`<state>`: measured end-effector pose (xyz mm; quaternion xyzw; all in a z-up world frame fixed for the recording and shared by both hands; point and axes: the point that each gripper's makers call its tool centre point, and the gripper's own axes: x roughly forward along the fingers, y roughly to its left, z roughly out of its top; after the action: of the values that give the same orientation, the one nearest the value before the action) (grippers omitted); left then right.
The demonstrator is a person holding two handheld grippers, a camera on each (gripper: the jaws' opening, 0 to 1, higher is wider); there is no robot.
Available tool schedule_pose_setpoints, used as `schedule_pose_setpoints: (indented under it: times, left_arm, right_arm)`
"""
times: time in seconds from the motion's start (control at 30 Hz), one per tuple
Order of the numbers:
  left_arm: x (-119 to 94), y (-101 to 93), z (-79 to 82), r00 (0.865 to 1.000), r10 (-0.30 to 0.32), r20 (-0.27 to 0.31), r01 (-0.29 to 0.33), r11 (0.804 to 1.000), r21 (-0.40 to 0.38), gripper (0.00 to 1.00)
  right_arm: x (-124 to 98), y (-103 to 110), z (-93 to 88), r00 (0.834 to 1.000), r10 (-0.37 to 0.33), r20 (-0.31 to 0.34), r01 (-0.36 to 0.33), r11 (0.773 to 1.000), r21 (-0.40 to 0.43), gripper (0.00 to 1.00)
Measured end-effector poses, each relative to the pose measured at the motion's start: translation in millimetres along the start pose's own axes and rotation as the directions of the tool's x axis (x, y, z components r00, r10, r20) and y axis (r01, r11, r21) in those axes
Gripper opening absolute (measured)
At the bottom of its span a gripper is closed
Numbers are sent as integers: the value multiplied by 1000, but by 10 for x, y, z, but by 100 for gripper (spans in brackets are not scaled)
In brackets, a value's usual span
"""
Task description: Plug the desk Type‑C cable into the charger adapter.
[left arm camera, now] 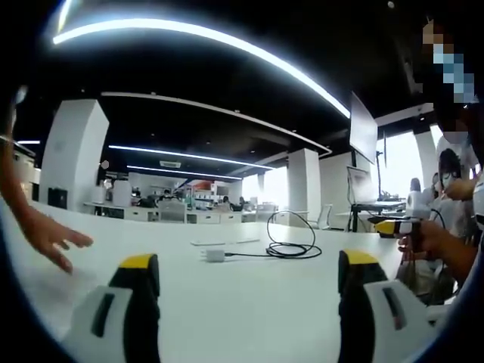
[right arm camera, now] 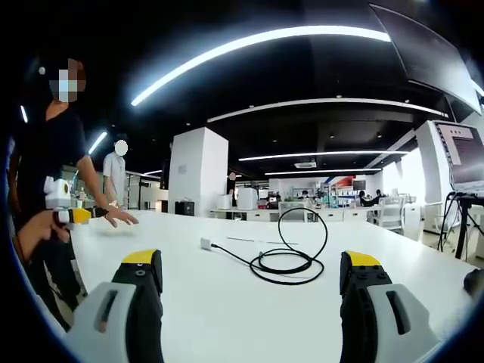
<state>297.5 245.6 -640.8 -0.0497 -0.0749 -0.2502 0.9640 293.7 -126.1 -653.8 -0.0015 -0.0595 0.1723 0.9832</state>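
Note:
A small white charger adapter (left arm camera: pixel 215 255) (right arm camera: pixel 205 243) lies on the white table (left arm camera: pixel 249 302) (right arm camera: pixel 249 318). A black cable (left arm camera: pixel 291 248) (right arm camera: pixel 287 261) lies coiled beside it, with one loop standing up. The cable's free end reaches right up to the adapter; whether they are joined is too small to tell. My left gripper (left arm camera: pixel 249 265) is open, low over the table, short of both things. My right gripper (right arm camera: pixel 253 265) is open too, facing the coil from another side. Each gripper also appears in the other's view, hand-held at the table's edge: left gripper (right arm camera: pixel 68 215), right gripper (left arm camera: pixel 389 226).
A standing person rests a hand (left arm camera: pixel 53 238) (right arm camera: pixel 121 218) on the table near the left gripper. A thin pale strip (left arm camera: pixel 227 242) lies just beyond the adapter. A monitor on a stand (left arm camera: pixel 363 128) (right arm camera: pixel 461 159) stands past the table. Desks and chairs line the background.

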Motion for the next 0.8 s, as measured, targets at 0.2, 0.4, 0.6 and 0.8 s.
schedule_pose_setpoints:
  times: [0.2,0.4,0.6,0.8]
  left_arm:
    - [1,-1,-14,1000,-1,-5,1,1000,-1,100]
    - [18,-23,-8,1000,-6,-4,6,1000,-2,100]
    - [36,-46,-3,1000,-11,-4,11,1000,-1,100]
    - [50,-65,-4,1000,-15,-5,15,1000,-3,100]
  right_arm:
    - [-9,0,-5,1000,-1,-2,1,1000,0,100]
    - [-10,-2,7,1000,0,0,0,1000,0,100]
    - [-5,-1,18,1000,2,2,-2,1000,-2,100]
    - [-1,4,25,1000,3,2,-3,1000,-2,100]
